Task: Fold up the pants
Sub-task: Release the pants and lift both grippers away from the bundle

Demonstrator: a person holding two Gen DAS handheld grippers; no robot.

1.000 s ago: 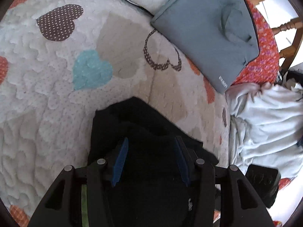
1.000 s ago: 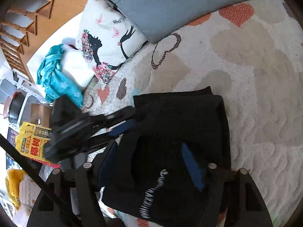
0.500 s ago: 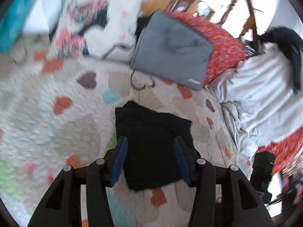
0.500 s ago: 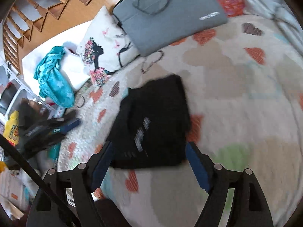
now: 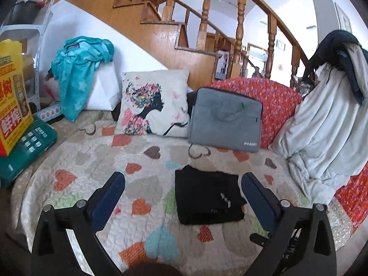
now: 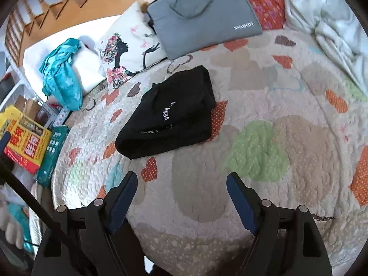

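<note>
- Pants [image 5: 207, 196] are seen as a compact black rectangle, folded over more than once, lying on the heart-patterned quilt [image 5: 92, 161] in front of the grey laptop bag [image 5: 226, 119] and the printed cushion [image 5: 154, 103].
- White lettering is visible on the top layer in the right wrist view [image 6: 170, 119].
- The left gripper [image 5: 182, 184] is held off the cloth; its jaws have just been opening, stand wide apart, and nothing is gripped.
- The right gripper [image 6: 181, 182] is likewise spread and empty, above bare quilt just short of the bundle.
- The folding step is judged finished, with the release made.
- At most, a light smoothing of the slightly bulging near edge would be called for next.
</note>
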